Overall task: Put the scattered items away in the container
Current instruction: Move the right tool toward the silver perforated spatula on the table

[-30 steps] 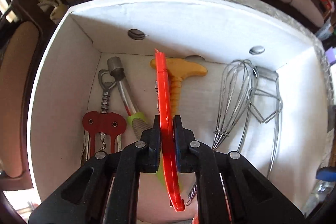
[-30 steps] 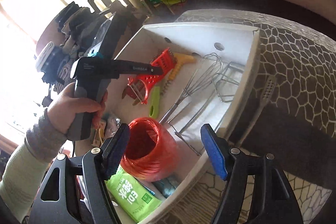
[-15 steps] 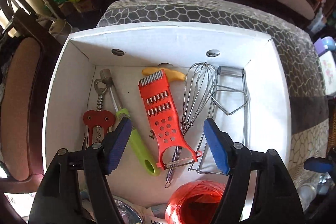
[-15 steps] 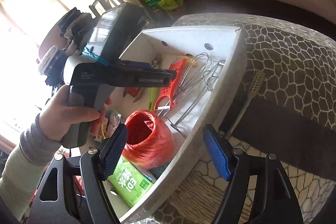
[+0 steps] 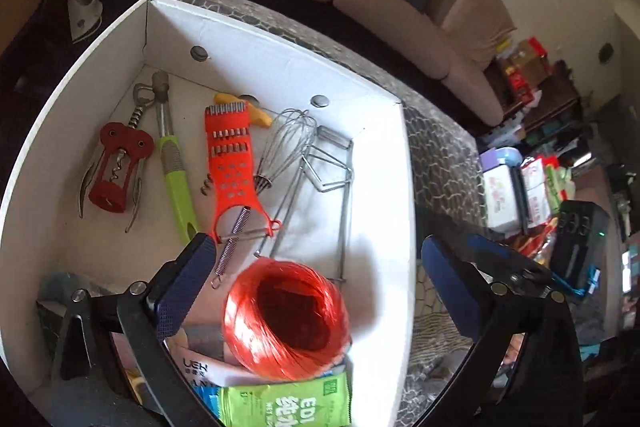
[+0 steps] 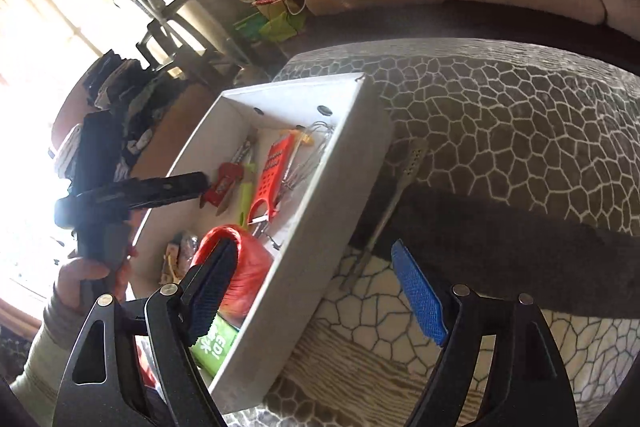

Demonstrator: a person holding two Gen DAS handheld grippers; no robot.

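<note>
Angling steeply downward, left tongs (image 5: 316, 281) hang spread and empty, just widened, above the white box (image 5: 400, 227); orange grater (image 5: 232, 163) lies flat, handle nearest them.

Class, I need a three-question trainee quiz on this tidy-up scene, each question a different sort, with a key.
1. True or false: the orange grater lies inside the white box.
2. Which item still lies outside the box on the patterned cloth? A corkscrew, B slotted metal utensil, C whisk.
3. Fill in: the left gripper is ____ and holds nothing.

Key: 1 true; 2 B; 3 open. The corkscrew and whisk are in the box.
</note>
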